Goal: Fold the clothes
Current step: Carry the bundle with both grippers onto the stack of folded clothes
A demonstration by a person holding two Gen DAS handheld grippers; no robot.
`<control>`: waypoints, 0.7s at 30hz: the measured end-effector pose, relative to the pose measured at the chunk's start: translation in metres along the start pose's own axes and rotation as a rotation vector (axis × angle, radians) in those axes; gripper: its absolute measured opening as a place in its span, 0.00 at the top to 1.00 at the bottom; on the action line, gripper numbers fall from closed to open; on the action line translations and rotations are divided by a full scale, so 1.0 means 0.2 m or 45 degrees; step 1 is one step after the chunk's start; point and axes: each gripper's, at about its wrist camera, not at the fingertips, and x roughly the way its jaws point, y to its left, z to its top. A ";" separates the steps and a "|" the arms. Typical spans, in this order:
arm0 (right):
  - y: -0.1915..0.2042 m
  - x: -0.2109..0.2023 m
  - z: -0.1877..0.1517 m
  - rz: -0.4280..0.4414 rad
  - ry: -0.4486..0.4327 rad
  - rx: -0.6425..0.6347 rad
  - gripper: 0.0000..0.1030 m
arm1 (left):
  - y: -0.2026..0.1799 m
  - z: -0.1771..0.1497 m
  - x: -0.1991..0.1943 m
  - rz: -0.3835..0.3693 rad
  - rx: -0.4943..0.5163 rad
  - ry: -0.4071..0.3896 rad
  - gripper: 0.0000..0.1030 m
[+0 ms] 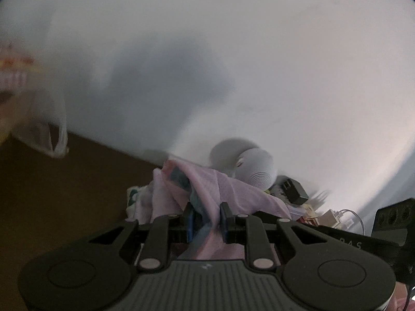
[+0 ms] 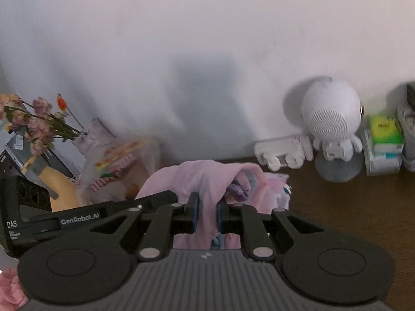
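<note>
Left gripper (image 1: 207, 221) pinching a fold of the pink garment (image 1: 233, 194), cloth bunched between the blue pads and draped forward over the brown table (image 1: 64, 194); right gripper (image 2: 207, 213) clamped on the same pink cloth (image 2: 207, 178), fold running up between its pads, rest heaped just ahead. Readable on the other gripper's body in the right view: "GenRobot.AI" and "DAS". Behind the heap, against the wall: white speaker (image 2: 330, 119), green-labelled box (image 2: 385, 132), dried flowers (image 2: 39, 121).
</note>
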 end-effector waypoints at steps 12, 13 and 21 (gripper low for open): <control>0.00 -0.08 -0.01 -0.070 -0.090 -0.052 0.56 | -0.17 -0.01 -0.18 0.212 0.281 -0.207 0.61; 0.03 -0.10 0.00 -0.093 -0.124 -0.080 0.56 | -0.20 -0.02 -0.21 0.231 0.319 -0.256 0.61; 0.16 0.00 -0.01 -0.160 -0.173 -0.188 0.83 | -0.35 -0.15 -0.13 0.335 0.520 -0.218 0.89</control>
